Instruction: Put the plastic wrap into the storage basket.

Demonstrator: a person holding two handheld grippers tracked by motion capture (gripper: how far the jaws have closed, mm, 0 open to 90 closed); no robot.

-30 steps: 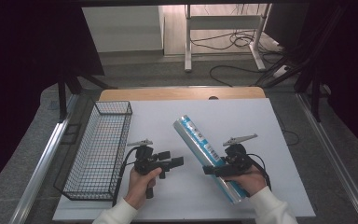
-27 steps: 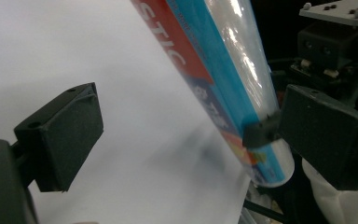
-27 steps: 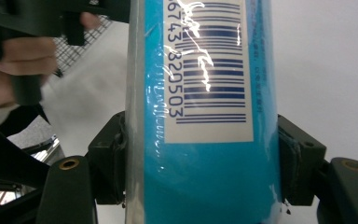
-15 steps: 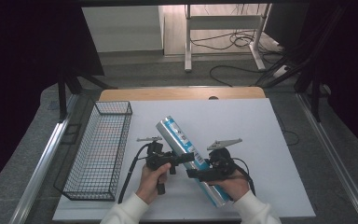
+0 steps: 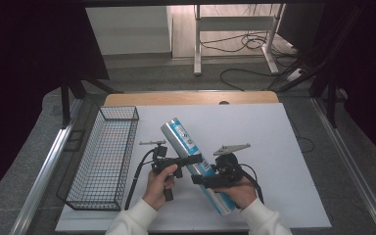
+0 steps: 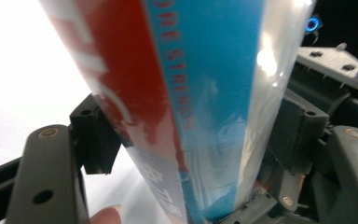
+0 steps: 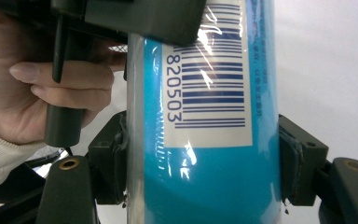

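Observation:
A long blue and silver tube (image 5: 178, 137) in clear wrap runs diagonally over the white table top, far end up-left. My right gripper (image 5: 205, 180) is shut on its lower part; in the right gripper view (image 7: 200, 158) both pads press the tube (image 7: 205, 182) just below a barcode label. My left gripper (image 5: 190, 159) reaches in from the left and is shut on the tube a little higher. In the left gripper view (image 6: 193, 140) the tube (image 6: 200, 93), red, blue and silver, sits between both pads.
A black wire basket (image 5: 103, 156) stands along the left side of the white table top (image 5: 274, 147), close to the left hand. Beyond the wooden far edge (image 5: 191, 98) lie floor cables and a desk frame. Metal rails run along both sides.
The right gripper has carried the tube left toward the table's middle. The left gripper, apart from the tube before, has come up to it and shut on it.

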